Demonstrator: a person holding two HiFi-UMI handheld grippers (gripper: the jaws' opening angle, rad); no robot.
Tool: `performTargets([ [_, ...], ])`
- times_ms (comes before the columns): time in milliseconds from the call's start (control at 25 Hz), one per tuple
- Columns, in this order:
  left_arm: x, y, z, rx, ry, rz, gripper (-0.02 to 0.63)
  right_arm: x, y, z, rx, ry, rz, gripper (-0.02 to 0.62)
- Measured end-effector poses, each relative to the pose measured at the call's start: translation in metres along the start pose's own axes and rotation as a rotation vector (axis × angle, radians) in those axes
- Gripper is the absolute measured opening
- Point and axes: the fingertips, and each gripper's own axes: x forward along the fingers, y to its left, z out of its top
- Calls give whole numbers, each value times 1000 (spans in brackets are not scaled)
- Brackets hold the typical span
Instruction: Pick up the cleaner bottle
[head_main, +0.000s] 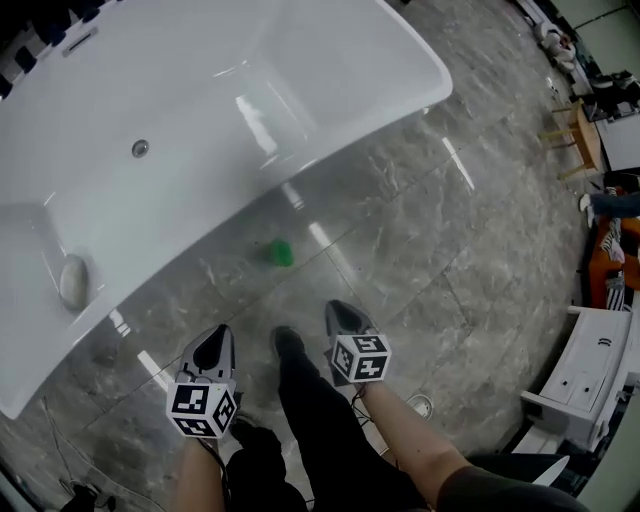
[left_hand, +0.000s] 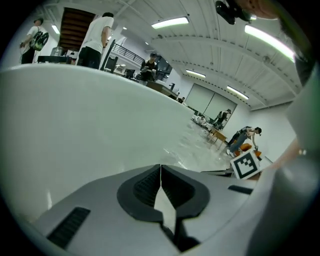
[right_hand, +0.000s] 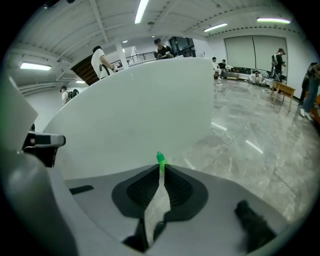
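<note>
L gripper (head_main: 220, 333) & R gripper (head_main: 341, 307) low over the floor (head_main: 450, 250), both w/ jaws pressed together, nothing btwn. Green cleaner bottle (head_main: 279, 252) on the floor just beside white bathtub (head_main: 200, 110), ahead of both, untouched.

White bathtub (head_main: 200, 120) stands on grey marble floor (head_main: 470, 250), filling the floor's upper left. Round metal fitting (head_main: 140, 148) on tub's inner wall; pale oval thing (head_main: 73, 282) at tub's left end. Wooden stool (head_main: 580, 135) near floor's right edge. White cabinet (head_main: 590, 380) at lower right corner. Round floor drain (head_main: 420, 405) near bottom edge. People (left_hand: 97, 35) stand beyond tub, under ceiling strip lights (left_hand: 170, 22).
</note>
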Motion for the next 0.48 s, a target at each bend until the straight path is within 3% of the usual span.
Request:
performTargets([
  [80,17,11,-7,-19,-15,-6,15,24,-3,-6,-20,-12,10,32],
  [360,79,53,-44,31,-31,-51,15,100,-4,-36,-63,-73,61,42],
  [480,107,74,-58,73,-35,-62,15,130,-8,-59,-75,-78,61,111],
])
